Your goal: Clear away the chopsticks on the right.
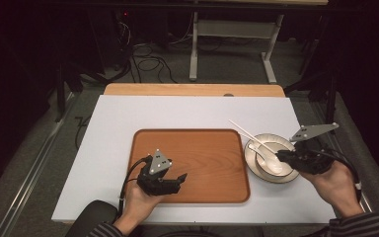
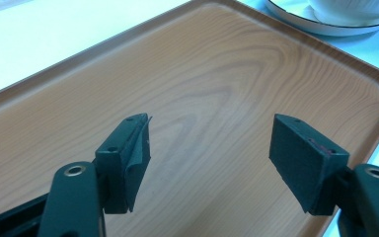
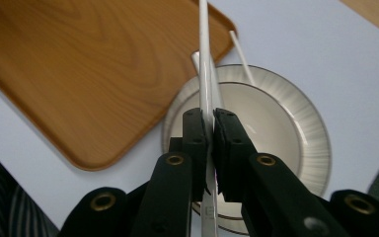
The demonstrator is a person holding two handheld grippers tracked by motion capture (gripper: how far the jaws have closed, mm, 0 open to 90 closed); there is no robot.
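A wooden tray (image 1: 197, 148) lies at the table's centre with nothing on it. My left gripper (image 1: 180, 178) hovers open over its near left part, and between the spread jaws (image 2: 209, 148) I see only bare tray wood (image 2: 217, 74). To the tray's right stands a white bowl (image 1: 271, 148) on a ribbed plate (image 1: 249, 158), with a white spoon (image 1: 272, 164) lying in the bowl. My right gripper (image 1: 280, 155) sits over the bowl, shut (image 3: 210, 116) on a thin white chopstick (image 3: 205, 49). A second chopstick (image 3: 242, 57) rests across the plate's far rim (image 3: 311, 143).
The table has a white top (image 1: 128, 113) and a bare wooden strip (image 1: 192, 90) along the far edge. The tray's corner (image 3: 79, 74) lies close to the plate's left side. Beyond the table, cables and a desk frame (image 1: 194, 49) are on the floor.
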